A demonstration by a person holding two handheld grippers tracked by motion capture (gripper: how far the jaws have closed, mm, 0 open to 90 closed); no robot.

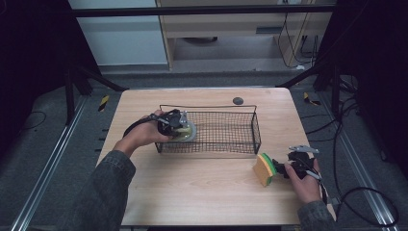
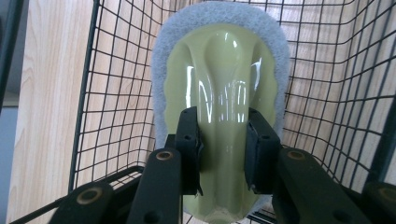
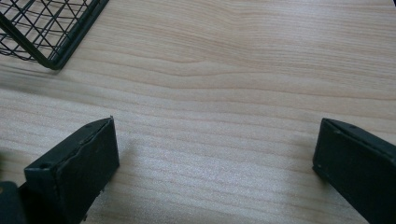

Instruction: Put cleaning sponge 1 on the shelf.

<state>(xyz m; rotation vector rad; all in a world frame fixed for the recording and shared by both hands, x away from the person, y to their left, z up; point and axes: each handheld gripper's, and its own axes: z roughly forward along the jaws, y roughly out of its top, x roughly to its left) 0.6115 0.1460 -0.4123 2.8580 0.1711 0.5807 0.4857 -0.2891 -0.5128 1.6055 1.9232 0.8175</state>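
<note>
Scrubber point(image 2: 219, 93), held by left fingers point(image 2: 189, 140), lies lengthwise in basket point(image 2: 93, 93); right fingers point(image 3: 70, 168) wide apart.

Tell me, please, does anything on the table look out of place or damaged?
Nothing looks damaged or spilled. The scrubber is gripped by the left gripper inside the wire basket, while the sponge stands on edge on the table, beside the open right gripper.
</note>
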